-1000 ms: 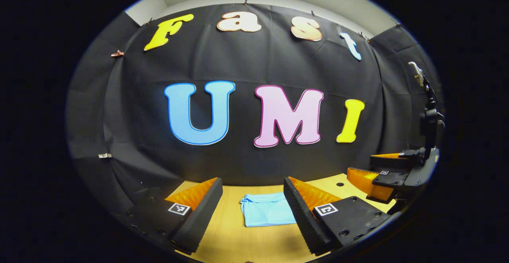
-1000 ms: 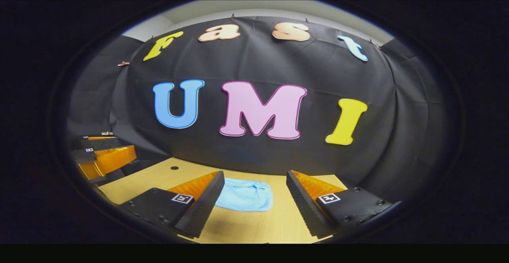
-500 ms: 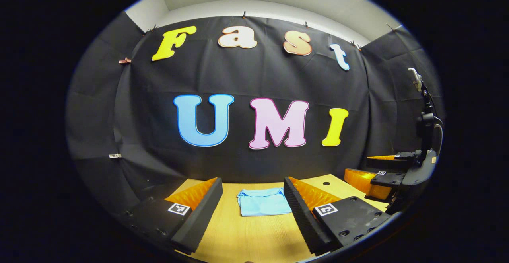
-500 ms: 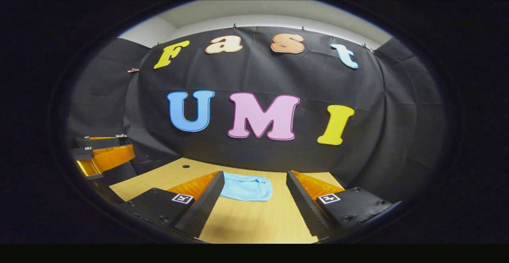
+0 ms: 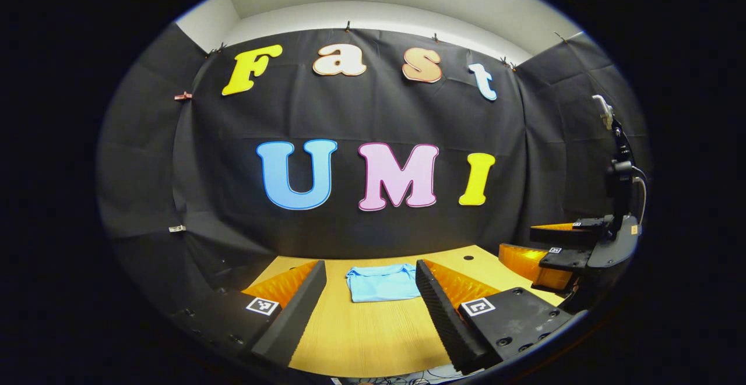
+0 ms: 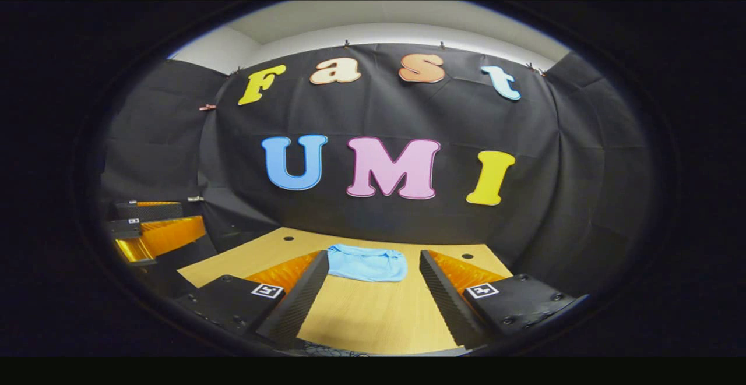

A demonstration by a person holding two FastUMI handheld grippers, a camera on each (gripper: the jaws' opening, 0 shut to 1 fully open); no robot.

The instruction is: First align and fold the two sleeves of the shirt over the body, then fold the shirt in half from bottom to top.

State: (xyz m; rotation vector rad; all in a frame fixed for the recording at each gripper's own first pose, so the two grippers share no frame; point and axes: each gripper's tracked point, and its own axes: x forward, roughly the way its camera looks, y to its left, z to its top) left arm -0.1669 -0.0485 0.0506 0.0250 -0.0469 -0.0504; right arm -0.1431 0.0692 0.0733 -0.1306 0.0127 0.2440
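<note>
The light blue shirt (image 5: 382, 282) lies folded into a small rectangle on the wooden table (image 5: 373, 338), far from both grippers. My left gripper (image 5: 367, 306) stands open above the table's near edge, with nothing between its fingers. In the right gripper view the folded shirt (image 6: 366, 263) sits ahead of my right gripper (image 6: 370, 300), which is open and empty too. Off to the right of the left gripper view the right gripper (image 5: 559, 251) hangs with its jaws apart. The left gripper (image 6: 145, 230) appears at the left edge of the right gripper view.
The table has two small round holes near its back edge (image 6: 467, 255). Black cloth walls close in the back and sides. Cables lie below the table's front edge (image 5: 408, 380).
Both grippers have drawn back from the shirt toward the table's front edge, so the shirt looks smaller and farther off. The shirt itself has not moved.
</note>
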